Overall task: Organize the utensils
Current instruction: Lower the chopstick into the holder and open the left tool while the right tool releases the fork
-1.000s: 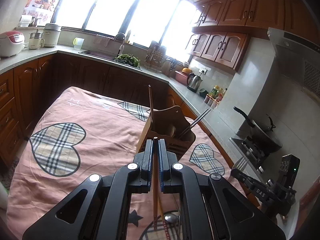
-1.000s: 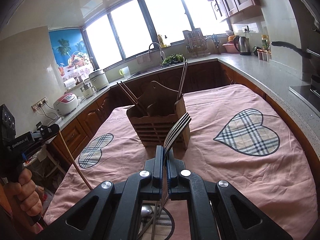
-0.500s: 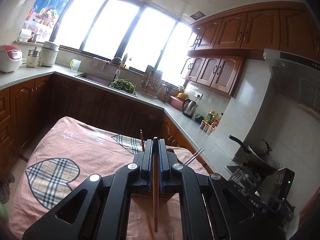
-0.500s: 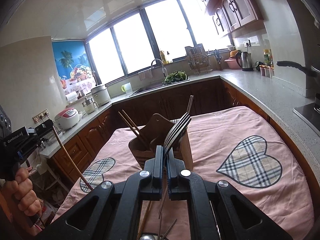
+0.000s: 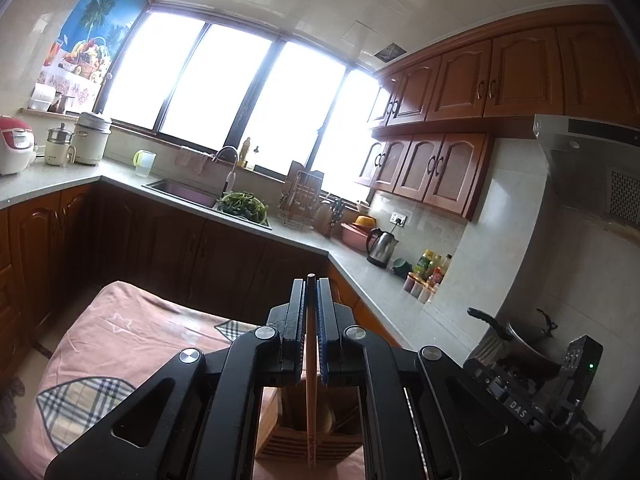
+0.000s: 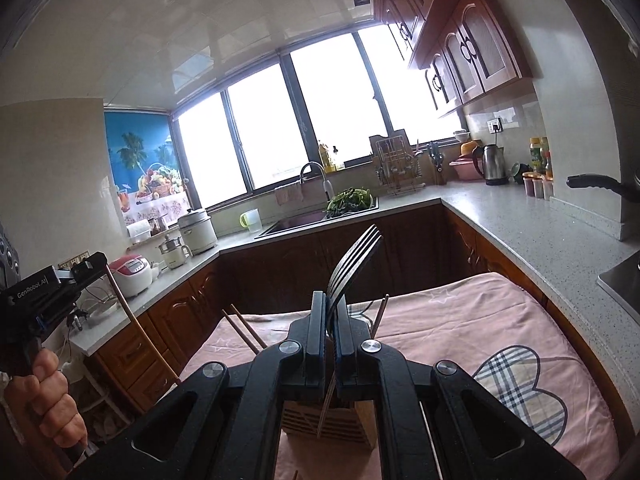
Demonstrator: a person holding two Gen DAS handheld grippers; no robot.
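A wood-cabinet kitchen with a bright window lay behind a table under a pink cloth [image 6: 460, 312]. The left gripper [image 5: 311, 284] was clamped on an upright chopstick [image 5: 310, 392], above the wooden utensil holder [image 5: 288, 440]. The right gripper [image 6: 330, 300] pinched a fork [image 6: 352, 260], tines up, over the same holder, which already held chopsticks [image 6: 244, 330].

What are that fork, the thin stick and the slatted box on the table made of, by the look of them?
The fork looks like metal: thin dark tines, smooth with a slight sheen, though backlit. The stick, a chopstick, seems wood or bamboo: matte reddish-brown, no gloss. The utensil holder appears to be light wood or bamboo, with pale matte slats cut into its front; a wood-look plastic cannot be ruled out.
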